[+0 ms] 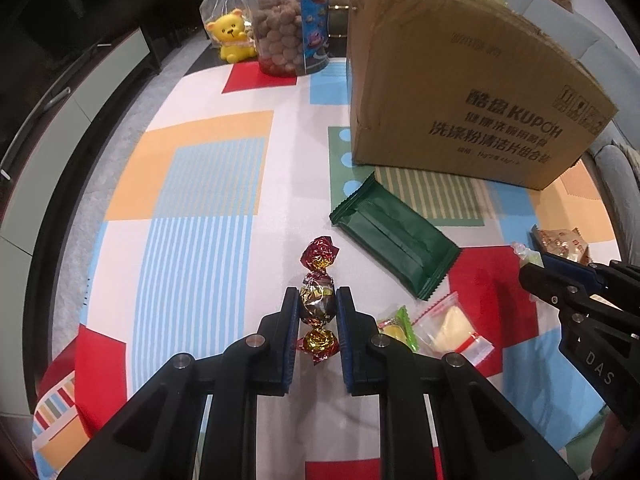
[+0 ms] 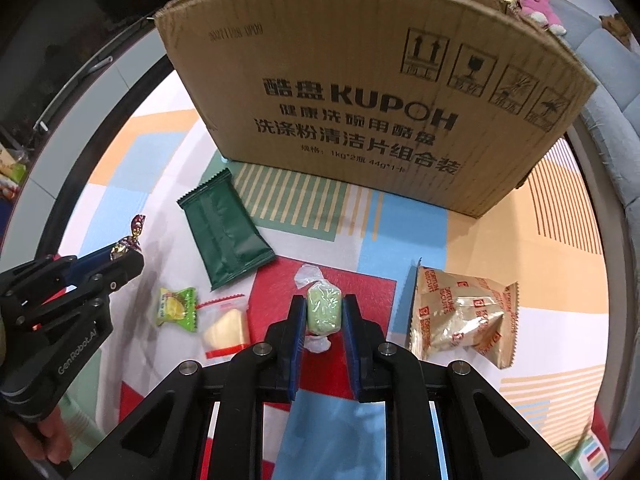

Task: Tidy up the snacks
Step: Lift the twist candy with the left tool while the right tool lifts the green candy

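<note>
Both grippers carry a sweet, probably so the two can go into the cardboard box [image 2: 360,92] together. The left gripper [image 1: 318,312] has its fingers clamped across the middle of a foil-wrapped candy [image 1: 318,304], gripped at the thick part with the twisted ends free; it appears lifted clear of the table [image 1: 208,184]. The right gripper [image 2: 323,314] is clamped the same way on a pale green candy [image 2: 323,306] in clear wrap, and whether it is clear of the cloth cannot be told.

The box stands open-topped toward the table's far edge, likely the place for the snacks.

Counted, four loose snacks lie on the table in front of the box:
- one dark green packet [image 2: 224,228], nearest the box;
- one small green-and-yellow candy [image 2: 178,306];
- one little clear zip bag [image 2: 226,326] with something pale inside, touching that candy's side;
- one gold biscuit packet [image 2: 464,316], toward the right edge.

Near the far left corner stands one clear tub of brown snacks [image 1: 286,28], with one yellow bear toy [image 1: 234,40] beside it.
</note>
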Demonstrator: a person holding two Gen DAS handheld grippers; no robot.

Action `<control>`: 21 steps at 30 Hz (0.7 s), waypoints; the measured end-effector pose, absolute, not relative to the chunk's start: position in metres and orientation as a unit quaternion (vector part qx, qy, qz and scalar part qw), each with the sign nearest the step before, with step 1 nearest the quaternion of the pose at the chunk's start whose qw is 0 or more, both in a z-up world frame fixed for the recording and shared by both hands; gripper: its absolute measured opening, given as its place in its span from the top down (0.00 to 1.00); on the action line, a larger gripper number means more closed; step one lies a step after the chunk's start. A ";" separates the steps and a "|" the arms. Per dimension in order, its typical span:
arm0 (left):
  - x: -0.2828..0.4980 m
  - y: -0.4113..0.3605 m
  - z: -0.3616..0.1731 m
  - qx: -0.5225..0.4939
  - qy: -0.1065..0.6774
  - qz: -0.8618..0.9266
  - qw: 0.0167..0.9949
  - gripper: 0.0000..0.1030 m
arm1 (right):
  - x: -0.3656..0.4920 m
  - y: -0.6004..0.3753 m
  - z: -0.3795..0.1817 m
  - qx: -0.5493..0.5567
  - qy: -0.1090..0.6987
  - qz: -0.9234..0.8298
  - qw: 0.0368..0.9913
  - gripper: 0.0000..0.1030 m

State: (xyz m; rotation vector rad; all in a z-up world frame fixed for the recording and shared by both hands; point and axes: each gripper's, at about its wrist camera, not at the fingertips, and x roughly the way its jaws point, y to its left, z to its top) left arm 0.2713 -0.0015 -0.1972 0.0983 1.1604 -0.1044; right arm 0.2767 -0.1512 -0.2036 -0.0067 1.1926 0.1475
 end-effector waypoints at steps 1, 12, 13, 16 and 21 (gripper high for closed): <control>0.270 -0.002 -0.194 0.046 0.546 -0.050 0.835 0.81 | 0.274 -0.152 -0.200 -0.003 0.559 0.069 0.826 0.81; 0.257 -0.003 -0.163 0.045 0.526 -0.050 0.848 0.81 | 0.258 -0.162 -0.166 0.005 0.536 0.071 0.841 0.81; 0.257 -0.004 -0.161 0.045 0.525 -0.050 0.849 0.81 | 0.257 -0.163 -0.162 0.006 0.535 0.071 0.842 0.81; 0.254 -0.006 -0.153 0.045 0.519 -0.050 0.852 0.81 | 0.252 -0.165 -0.153 0.007 0.528 0.070 0.846 0.81; 0.251 -0.012 -0.139 0.047 0.509 -0.053 0.858 0.81 | 0.247 -0.167 -0.138 0.012 0.515 0.068 0.854 0.81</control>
